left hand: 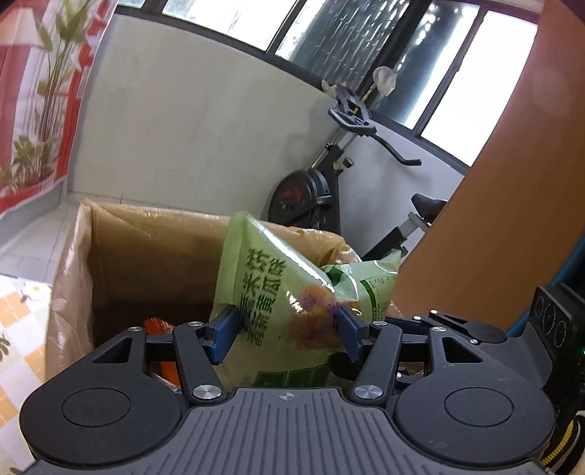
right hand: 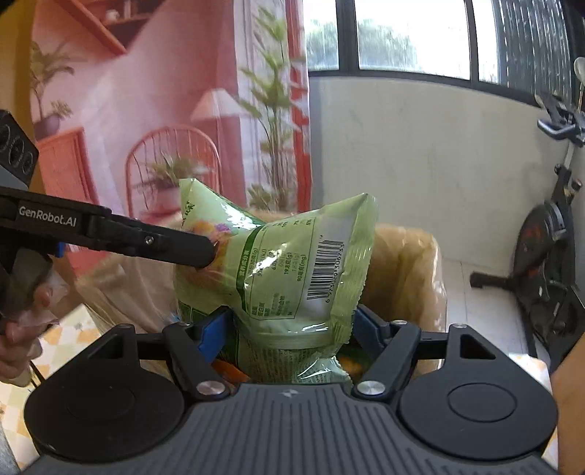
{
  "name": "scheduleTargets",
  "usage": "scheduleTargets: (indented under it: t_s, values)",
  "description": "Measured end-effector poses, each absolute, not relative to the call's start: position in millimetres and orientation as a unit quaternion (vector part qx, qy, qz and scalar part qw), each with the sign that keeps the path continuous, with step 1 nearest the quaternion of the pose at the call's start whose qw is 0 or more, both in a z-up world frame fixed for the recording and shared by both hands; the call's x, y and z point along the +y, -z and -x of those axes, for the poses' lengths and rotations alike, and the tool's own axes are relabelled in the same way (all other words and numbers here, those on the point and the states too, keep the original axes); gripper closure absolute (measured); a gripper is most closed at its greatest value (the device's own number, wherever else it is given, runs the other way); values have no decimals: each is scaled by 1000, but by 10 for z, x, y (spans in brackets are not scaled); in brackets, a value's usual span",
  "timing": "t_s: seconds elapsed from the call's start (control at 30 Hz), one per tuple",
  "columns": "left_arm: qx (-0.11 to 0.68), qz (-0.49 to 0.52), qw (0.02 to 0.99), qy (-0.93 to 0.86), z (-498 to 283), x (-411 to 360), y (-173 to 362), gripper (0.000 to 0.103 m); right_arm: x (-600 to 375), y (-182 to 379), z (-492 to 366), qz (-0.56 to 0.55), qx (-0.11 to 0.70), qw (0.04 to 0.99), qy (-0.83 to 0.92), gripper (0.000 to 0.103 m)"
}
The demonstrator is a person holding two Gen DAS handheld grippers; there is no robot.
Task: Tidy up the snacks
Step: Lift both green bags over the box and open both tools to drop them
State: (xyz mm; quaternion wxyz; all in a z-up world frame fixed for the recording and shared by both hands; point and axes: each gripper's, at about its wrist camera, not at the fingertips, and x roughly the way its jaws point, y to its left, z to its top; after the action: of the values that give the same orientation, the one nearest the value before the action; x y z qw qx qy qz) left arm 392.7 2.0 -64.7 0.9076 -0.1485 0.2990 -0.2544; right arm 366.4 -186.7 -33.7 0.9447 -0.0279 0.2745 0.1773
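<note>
Exercise bike: black, with a red-marked flywheel, right of centre in the left wrist view, standing against the wall; at the far right edge of the right wrist view.
Wall: pale, plain, below the windows, across the middle of both views.
Windows: dark-framed panes along the top, bright daylight behind.
Printed backdrop: pink and red room scene with a lamp, a chair and plants, upper left of the right wrist view; upper left corner of the left wrist view.
Floor: pale tiles, lower right of the right wrist view.
Patterned surface: orange and white checks, lower left edge.
</note>
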Motion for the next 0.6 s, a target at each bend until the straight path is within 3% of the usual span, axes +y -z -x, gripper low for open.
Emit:
scheduleTargets:
  t_s: [0.17, 0.37, 0.6]
  values:
    - [300, 127, 920, 220, -3933, 16, 592, 25, -1869, 365, -3753, 10, 295, 943, -155, 28]
    - [276, 97, 938, 188, -3765, 102, 469, 25, -1817, 310, -3708, 34, 269, 958, -90, 24]
    - [251, 85, 948, 174, -3542, 250, 316, 25, -2002, 154, -3472, -29, 231, 970, -75, 24]
